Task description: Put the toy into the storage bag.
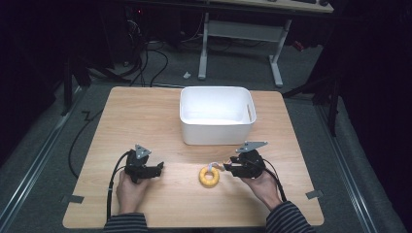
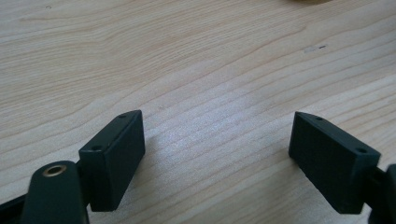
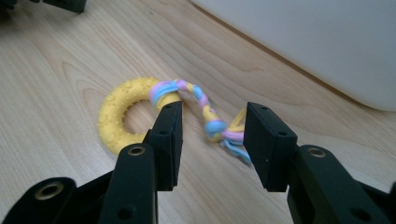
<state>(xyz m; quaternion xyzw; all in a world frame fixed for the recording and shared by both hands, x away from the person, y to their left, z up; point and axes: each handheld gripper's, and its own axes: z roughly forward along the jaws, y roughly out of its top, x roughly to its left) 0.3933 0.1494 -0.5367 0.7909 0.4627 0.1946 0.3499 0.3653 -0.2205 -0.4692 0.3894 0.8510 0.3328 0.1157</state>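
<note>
A yellow rubber ring toy [image 1: 209, 176] with a braided pastel rope tail [image 3: 205, 109] lies on the wooden table [image 1: 160, 116], near the front middle. My right gripper [image 1: 228, 167] is just right of it, open, its jaws straddling the knotted end of the rope [image 3: 223, 133]. The ring [image 3: 119, 116] lies past the left jaw in the right gripper view. My left gripper [image 1: 156, 171] rests at the front left, open, with only bare wood [image 2: 215, 126] between its jaws.
A white rectangular bin [image 1: 216, 114] stands behind the toy at the table's middle back; its wall [image 3: 317, 42] rises at the upper right of the right gripper view. Cables trail off the table's left side. A desk frame [image 1: 243, 34] stands beyond.
</note>
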